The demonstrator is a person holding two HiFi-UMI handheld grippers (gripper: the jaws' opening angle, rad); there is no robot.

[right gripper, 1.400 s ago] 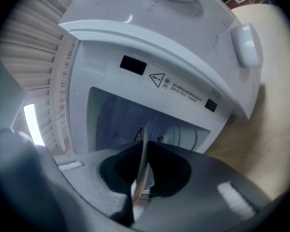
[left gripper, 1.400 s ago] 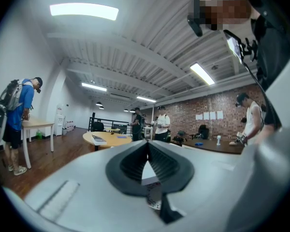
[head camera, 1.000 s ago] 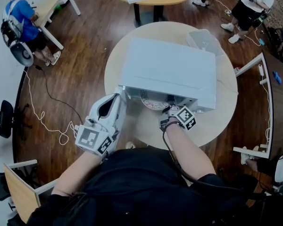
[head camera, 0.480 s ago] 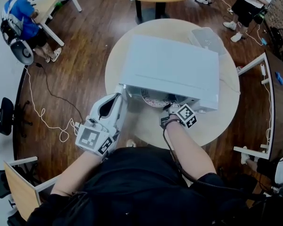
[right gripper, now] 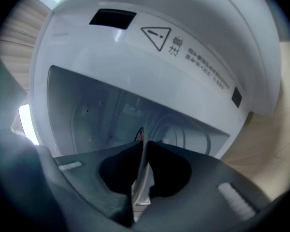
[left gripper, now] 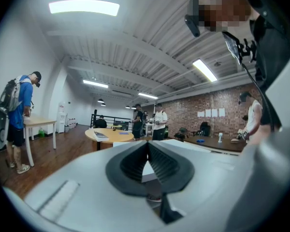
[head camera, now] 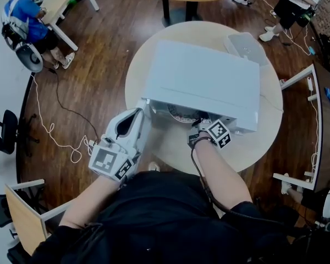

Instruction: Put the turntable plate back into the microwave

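I am looking steeply down in the head view at the boxy white microwave [head camera: 203,81] on the round pale wooden desk [head camera: 168,147], and only a sliver of the round turntable plate with a patterned rim [head camera: 181,114] is showing under the oven's front edge. That view is hiding the jaws of the right gripper [head camera: 201,125], which are tucked into the opening. The right gripper view is giving me what the head view cannot: the jaws of the right gripper [right gripper: 144,146] are clamped on the plate [right gripper: 141,175], seen edge-on as a thin pale strip between the dark pads, with the microwave [right gripper: 150,66] cavity and its warning label filling the picture beyond. The left gripper [head camera: 138,114] is sitting just beside the oven's left front corner. The left gripper view is looking level across the room instead, past the oven to a round wooden table [left gripper: 108,135] and people standing; there the jaws of the left gripper [left gripper: 147,146] are resting together with nothing between them.
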